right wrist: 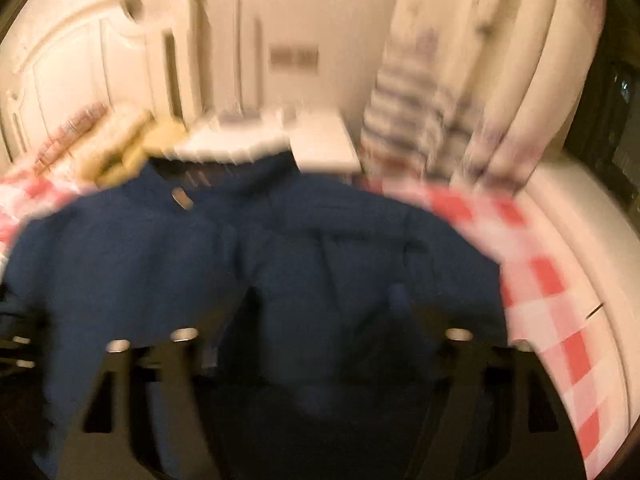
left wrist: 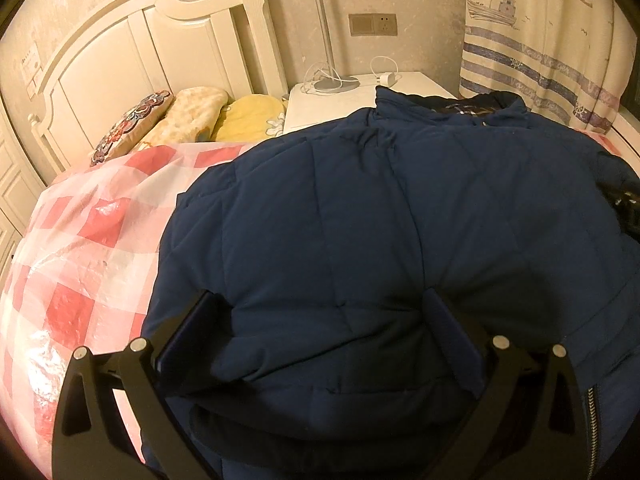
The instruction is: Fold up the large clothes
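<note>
A large navy quilted jacket [left wrist: 380, 220] lies spread on the bed, its collar [left wrist: 460, 108] toward the nightstand and a zip [left wrist: 591, 412] at the lower right. My left gripper [left wrist: 320, 320] sits low over the near hem, jaws wide apart, and a puffed fold of the jacket bulges up between the fingers. The right wrist view is blurred by motion. It shows the same jacket [right wrist: 280, 248] under my right gripper [right wrist: 324, 320], whose jaws stand wide apart above the fabric with nothing pinched.
A pink and red checked cover [left wrist: 80, 240] lies on the bed under the jacket. Pillows [left wrist: 248, 120] rest against a white headboard [left wrist: 120, 48]. The white nightstand [left wrist: 340, 100] carries a lamp [left wrist: 336, 84] and cables. A curtain [left wrist: 540, 40] hangs at the right above a pale ledge [right wrist: 580, 220].
</note>
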A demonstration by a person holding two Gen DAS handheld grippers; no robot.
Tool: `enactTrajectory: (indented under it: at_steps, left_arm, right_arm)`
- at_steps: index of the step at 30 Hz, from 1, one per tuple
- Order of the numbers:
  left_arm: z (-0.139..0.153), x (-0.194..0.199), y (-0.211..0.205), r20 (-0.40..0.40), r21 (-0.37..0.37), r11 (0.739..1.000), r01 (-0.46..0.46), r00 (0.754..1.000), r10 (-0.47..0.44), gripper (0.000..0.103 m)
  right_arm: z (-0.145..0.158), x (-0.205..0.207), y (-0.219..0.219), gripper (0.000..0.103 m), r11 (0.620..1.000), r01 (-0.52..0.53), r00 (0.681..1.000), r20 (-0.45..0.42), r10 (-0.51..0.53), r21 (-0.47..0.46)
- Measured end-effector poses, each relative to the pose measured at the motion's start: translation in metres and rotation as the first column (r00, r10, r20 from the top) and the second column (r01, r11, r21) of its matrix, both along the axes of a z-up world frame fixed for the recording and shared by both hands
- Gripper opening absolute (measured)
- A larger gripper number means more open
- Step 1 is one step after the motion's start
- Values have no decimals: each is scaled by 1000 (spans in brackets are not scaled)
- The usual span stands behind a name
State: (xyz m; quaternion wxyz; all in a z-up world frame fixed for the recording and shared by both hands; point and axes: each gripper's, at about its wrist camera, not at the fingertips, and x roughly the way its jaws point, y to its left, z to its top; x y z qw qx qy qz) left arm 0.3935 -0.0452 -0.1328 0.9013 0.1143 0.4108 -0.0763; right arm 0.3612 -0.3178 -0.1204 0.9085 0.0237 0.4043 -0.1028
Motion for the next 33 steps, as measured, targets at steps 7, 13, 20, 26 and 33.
enactTrajectory:
  at_steps: [7, 13, 20, 26, 33]
  left_arm:
    - [-1, 0, 1, -2, 2, 1000, 0, 1000, 0, 101]
    - [-1, 0, 1, -3, 0, 1000, 0, 1000, 0, 101]
    - [18, -30, 8, 31, -27, 999, -21, 999, 22, 100]
    - [12, -97, 2, -67, -79, 995, 62, 995, -67, 101]
    - [-2, -102, 12, -101, -66, 998, 6, 995, -13, 100]
  right_arm:
    - [21, -29, 2, 78, 996, 1, 1000, 0, -1, 84]
    - [0, -65, 24, 87, 997, -72, 997, 2, 72, 4]
    - [13, -74, 28, 87, 998, -42, 998, -37, 43, 42]
    - [23, -128, 61, 87, 980, -195, 980, -25, 196, 36]
    - [-14, -126, 70, 91, 977, -209, 966, -146, 213, 41]
